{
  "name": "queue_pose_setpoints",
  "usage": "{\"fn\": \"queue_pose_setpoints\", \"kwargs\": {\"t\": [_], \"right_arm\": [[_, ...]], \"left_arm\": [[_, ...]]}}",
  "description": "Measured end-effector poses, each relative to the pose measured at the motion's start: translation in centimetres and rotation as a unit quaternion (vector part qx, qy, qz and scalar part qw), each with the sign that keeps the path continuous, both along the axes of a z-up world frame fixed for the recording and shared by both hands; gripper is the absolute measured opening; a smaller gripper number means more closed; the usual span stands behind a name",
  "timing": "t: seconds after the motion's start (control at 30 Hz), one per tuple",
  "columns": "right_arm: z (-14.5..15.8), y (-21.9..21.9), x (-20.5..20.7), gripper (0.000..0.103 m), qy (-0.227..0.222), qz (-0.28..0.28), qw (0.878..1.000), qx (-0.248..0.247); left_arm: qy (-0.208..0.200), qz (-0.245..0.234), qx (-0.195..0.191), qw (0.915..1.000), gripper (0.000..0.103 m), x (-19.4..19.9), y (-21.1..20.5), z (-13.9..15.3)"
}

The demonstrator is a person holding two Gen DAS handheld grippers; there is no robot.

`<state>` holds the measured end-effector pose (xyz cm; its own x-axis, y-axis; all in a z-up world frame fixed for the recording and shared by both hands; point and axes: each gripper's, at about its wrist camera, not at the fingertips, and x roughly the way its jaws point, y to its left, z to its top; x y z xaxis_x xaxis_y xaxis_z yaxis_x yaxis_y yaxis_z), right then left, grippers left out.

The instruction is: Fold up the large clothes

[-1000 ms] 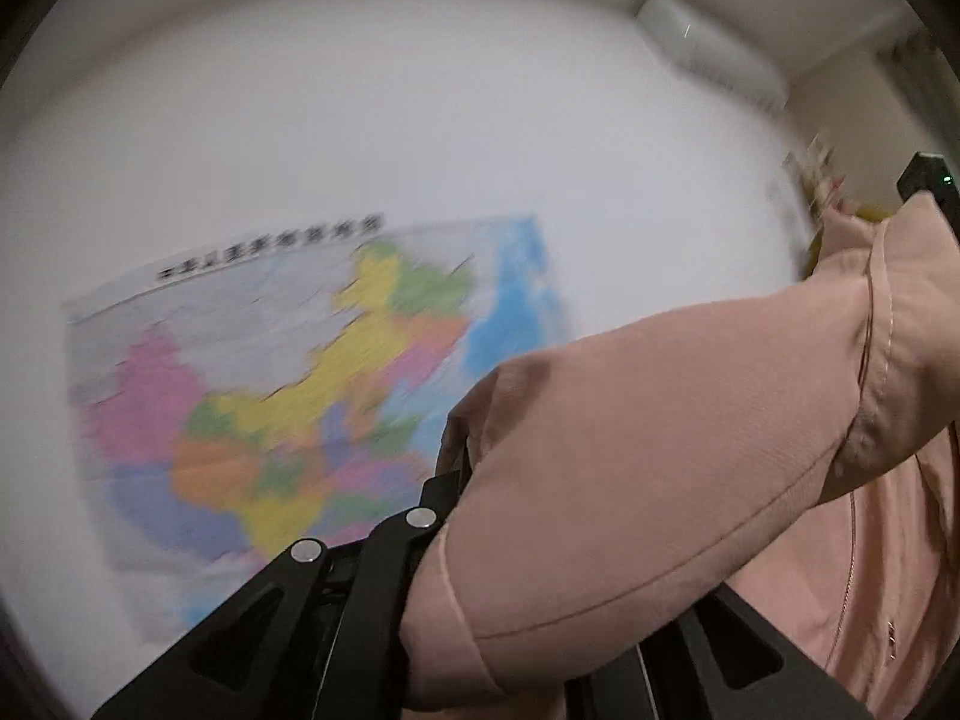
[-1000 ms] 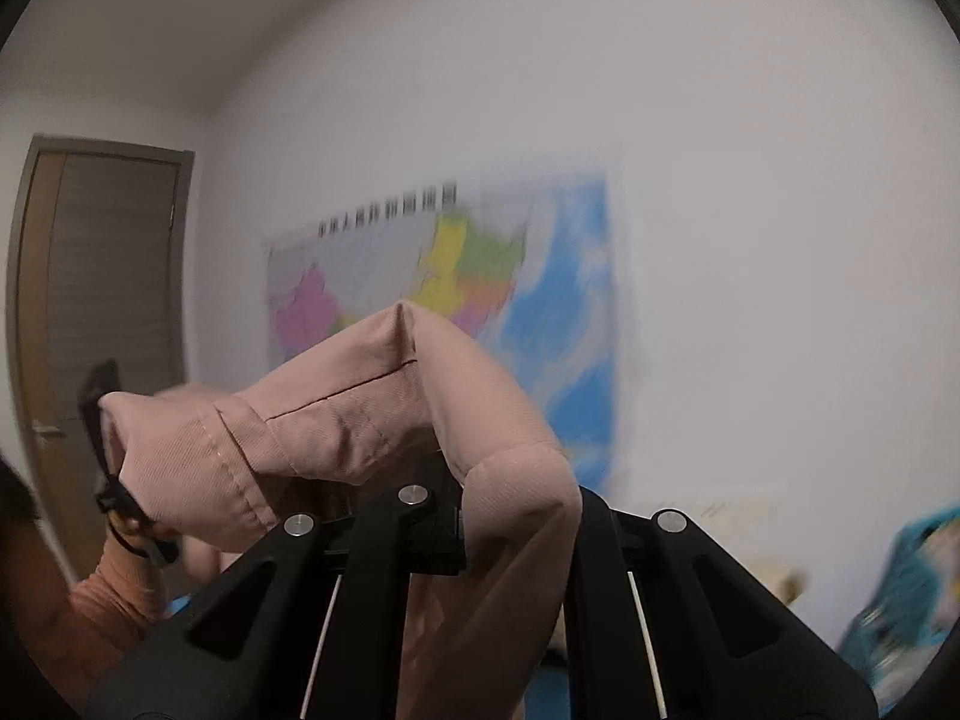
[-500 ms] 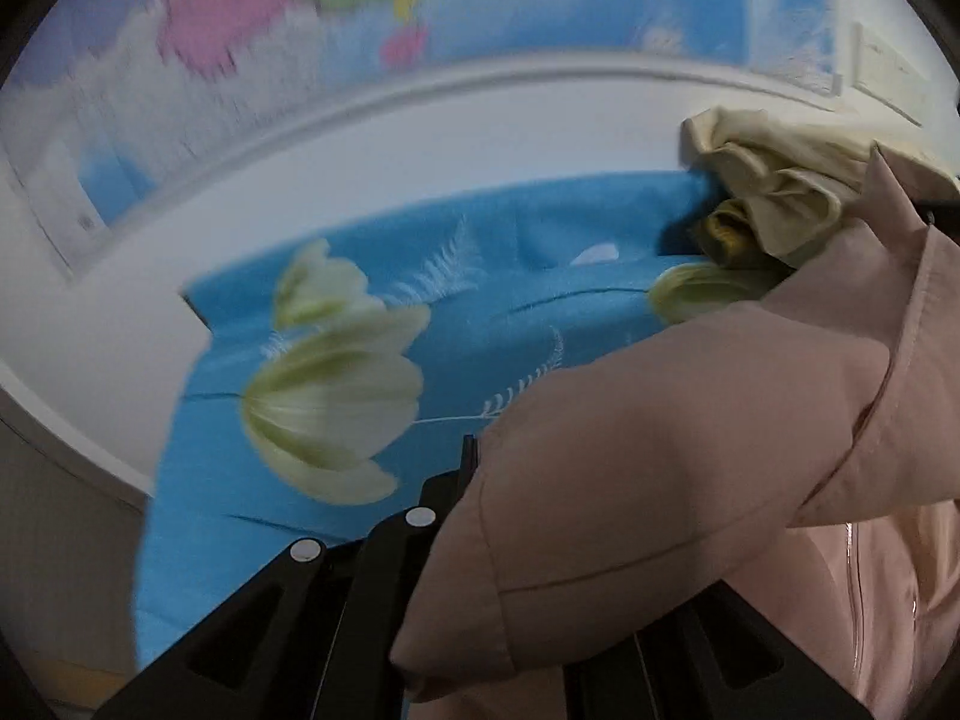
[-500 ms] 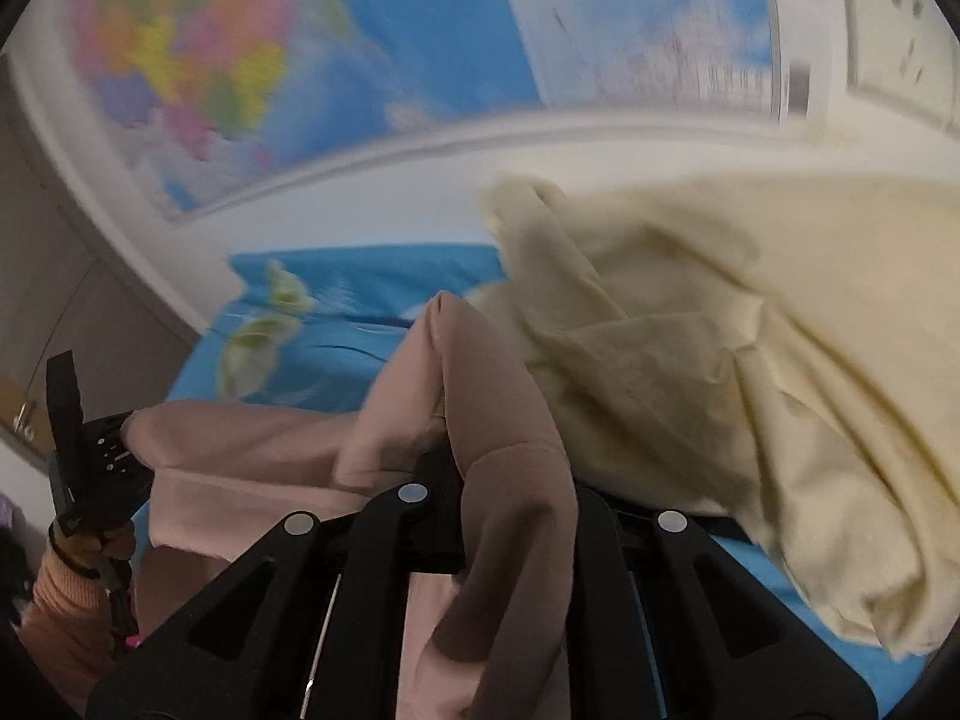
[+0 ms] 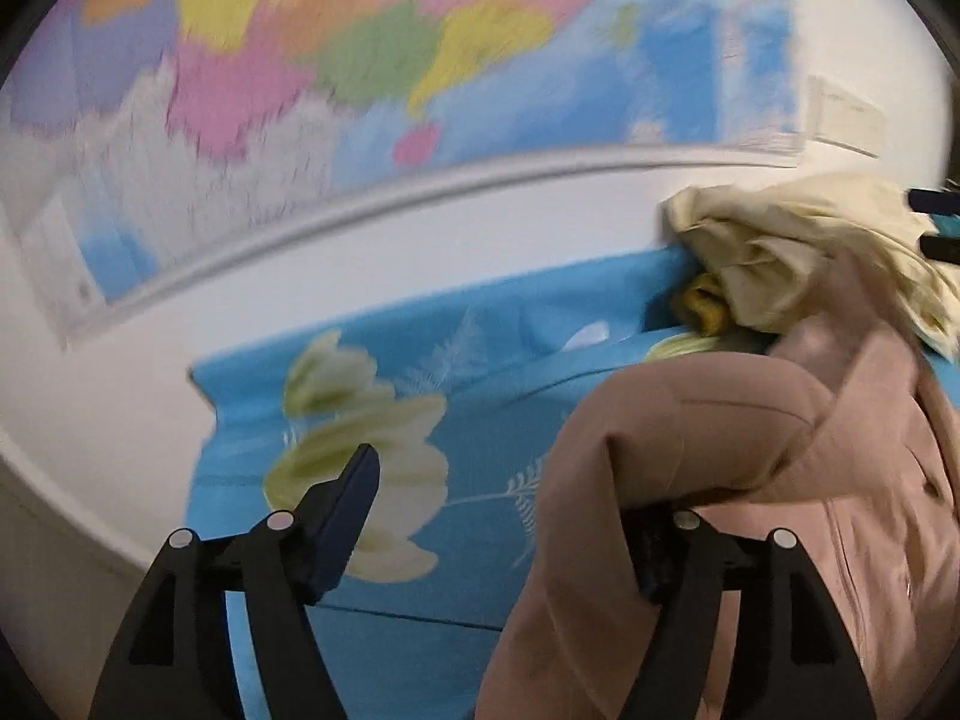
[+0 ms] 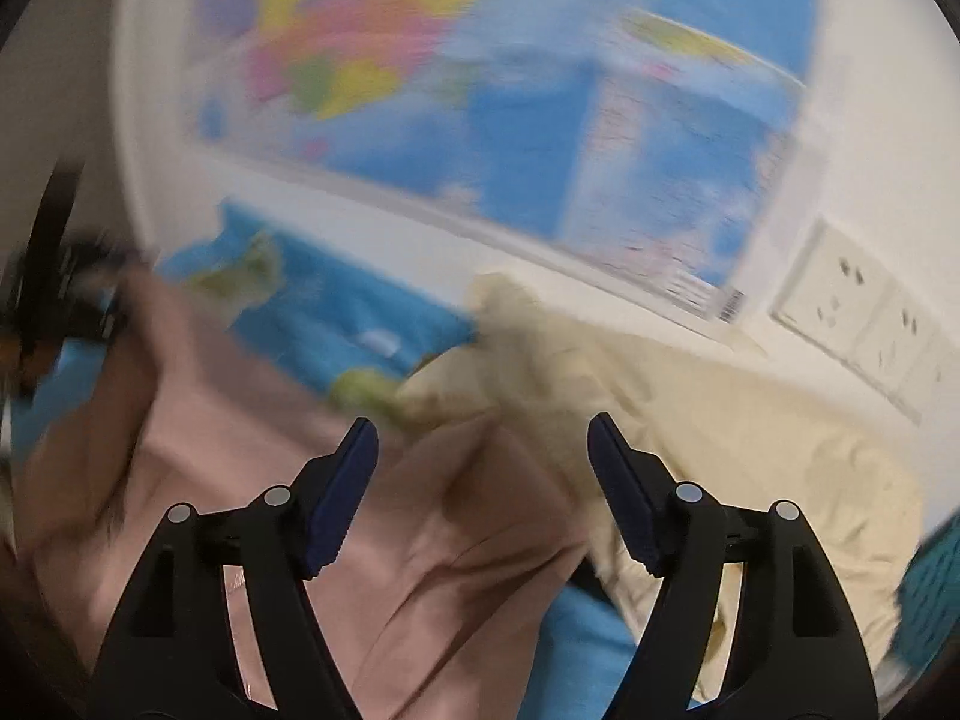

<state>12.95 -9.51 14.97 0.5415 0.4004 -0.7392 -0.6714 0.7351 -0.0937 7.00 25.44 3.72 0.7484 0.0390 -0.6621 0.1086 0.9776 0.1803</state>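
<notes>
A pink garment (image 5: 750,480) lies on the blue flowered sheet (image 5: 480,372). In the left wrist view my left gripper (image 5: 504,498) is open; the pink cloth is draped over its right finger and hides the tip. In the right wrist view my right gripper (image 6: 483,468) is open, and the pink garment (image 6: 420,540) lies loose below and between its fingers. The view is blurred.
A crumpled cream garment (image 6: 690,420) lies to the right of the pink one, also in the left wrist view (image 5: 810,252). A colourful wall map (image 5: 360,60) hangs behind the bed. Wall sockets (image 6: 852,306) sit at the right.
Both grippers swung down from the wall toward the bed, then opened. The pink garment they held has been let go and has dropped onto the sheet.
</notes>
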Motion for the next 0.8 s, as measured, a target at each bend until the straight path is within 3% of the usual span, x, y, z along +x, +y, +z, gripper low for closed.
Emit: {"fn": "queue_pose_setpoints", "kwargs": {"t": [0.07, 0.17, 0.23, 0.33, 0.4, 0.47, 0.5, 0.57, 0.63, 0.7, 0.8], "right_arm": [[-1.8, 0.9, -1.0, 0.070, 0.075, 0.030, 0.997, 0.008], [-5.3, 2.0, -1.6, 0.070, 0.122, 0.028, 0.992, -0.015], [-7.7, 2.2, -0.9, 0.070, 0.138, -0.002, 0.990, -0.030], [-10.2, 1.3, 1.5, 0.068, 0.207, -0.040, 0.977, 0.017], [-11.2, 1.1, 2.4, 0.059, 0.262, -0.020, 0.962, 0.072], [-11.1, 1.3, 2.9, 0.035, 0.281, -0.010, 0.954, 0.109], [-10.8, 1.4, 3.4, 0.013, 0.297, -0.002, 0.945, 0.135], [-9.7, 1.3, 4.4, 0.010, 0.302, -0.007, 0.937, 0.173], [-8.1, 1.7, 5.9, 0.008, 0.295, -0.015, 0.933, 0.206], [-6.7, 1.4, 7.7, 0.008, 0.290, -0.037, 0.924, 0.246], [-6.3, 2.2, 10.3, 0.008, 0.294, -0.061, 0.915, 0.269]], "left_arm": [[-0.034, -0.043, 0.012, 0.9984, 0.071, -1.9, -1.3, 0.8], [-0.070, -0.095, 0.033, 0.9924, 0.073, -4.0, -3.3, 1.4], [-0.078, -0.098, 0.050, 0.9909, 0.074, -4.2, -3.9, 1.1], [-0.049, -0.062, 0.052, 0.9955, 0.074, -2.6, -3.4, 0.2], [-0.028, -0.022, 0.045, 0.9984, 0.074, -1.1, -2.1, -0.6], [0.016, 0.054, 0.035, 0.9978, 0.074, 1.3, 0.3, -1.8], [0.045, 0.088, 0.015, 0.9950, 0.073, 2.6, 1.9, -2.5], [0.060, 0.098, -0.035, 0.9927, 0.069, 3.2, 3.7, -2.6], [0.041, 0.071, -0.084, 0.9930, 0.059, 2.4, 4.4, -1.5], [0.009, -0.019, -0.123, 0.9922, 0.059, 0.3, 3.5, 0.2], [-0.028, -0.128, -0.077, 0.9884, 0.064, -2.6, -0.7, 1.5]]}}
